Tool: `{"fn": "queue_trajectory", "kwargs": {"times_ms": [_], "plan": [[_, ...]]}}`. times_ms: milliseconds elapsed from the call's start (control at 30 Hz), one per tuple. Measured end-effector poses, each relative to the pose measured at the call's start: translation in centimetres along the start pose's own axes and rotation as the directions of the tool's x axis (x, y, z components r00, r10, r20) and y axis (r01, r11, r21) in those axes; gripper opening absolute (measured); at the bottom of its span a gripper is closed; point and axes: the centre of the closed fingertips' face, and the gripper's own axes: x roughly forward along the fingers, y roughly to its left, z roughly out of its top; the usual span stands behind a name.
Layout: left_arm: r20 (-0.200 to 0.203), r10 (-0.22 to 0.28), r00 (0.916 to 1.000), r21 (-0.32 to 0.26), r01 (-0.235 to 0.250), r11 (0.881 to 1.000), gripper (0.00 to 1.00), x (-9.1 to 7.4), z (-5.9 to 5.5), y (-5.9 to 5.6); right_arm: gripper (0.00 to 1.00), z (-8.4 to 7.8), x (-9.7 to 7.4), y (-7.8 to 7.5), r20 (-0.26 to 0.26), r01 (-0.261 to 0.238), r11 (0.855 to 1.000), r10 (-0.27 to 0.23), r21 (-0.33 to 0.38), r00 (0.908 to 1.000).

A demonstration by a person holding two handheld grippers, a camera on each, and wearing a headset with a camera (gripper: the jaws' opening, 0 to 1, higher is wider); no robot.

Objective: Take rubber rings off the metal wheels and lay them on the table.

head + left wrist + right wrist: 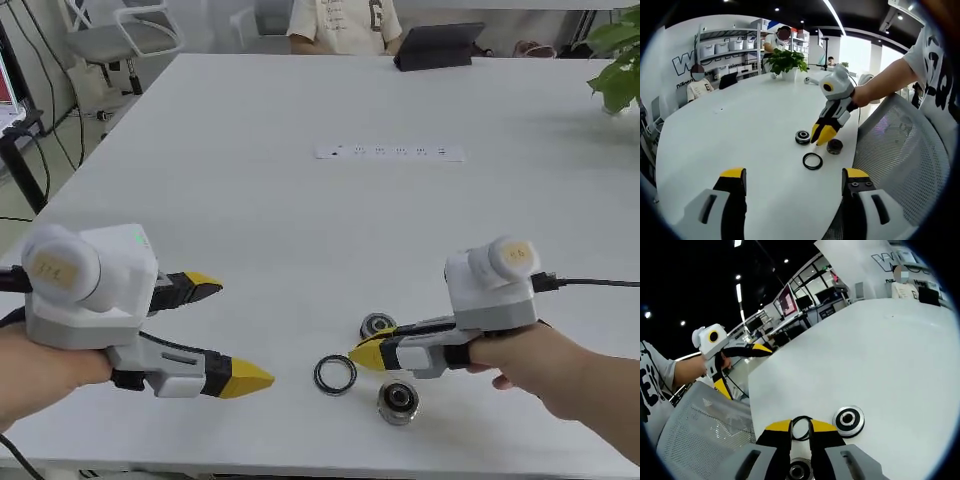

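With pale orange labels [50, 270] blurred, the left gripper [242, 331] is held wide and the right gripper [356, 358] narrowed, a black rubber ring [317, 375] at its twelve o'clock.

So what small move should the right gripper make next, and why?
Probably open the right gripper and shift it to the far wheel. One ring already lies flat on the table, free of its jaws, and that wheel seems to carry a dark ring.

The left gripper [225, 330], in the left hand [40, 370] over the tabletop's [300, 200] near-left edge, points right, jaws wide apart. The right gripper [362, 356], in the right hand [540, 365], points left by the near edge, jaws together.
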Motion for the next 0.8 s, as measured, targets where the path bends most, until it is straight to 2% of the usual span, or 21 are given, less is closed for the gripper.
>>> {"fn": "queue_trajectory", "kwargs": {"times_ms": [400,800], "plan": [[0.010,-0.012,0.9999,0.027,0.011,1.000,0.74,1.1,2.0,0.7,0.13,1.9,-1.8,-0.9,0.081,0.025,1.000,-0.025,0.001,0.9964],[0.011,-0.041,0.9991,0.056,0.040,0.998,0.71,3.1,3.8,1.0,0.18,2.5,-4.3,-2.5,0.145,0.090,0.996,-0.092,0.017,0.9852]]}}
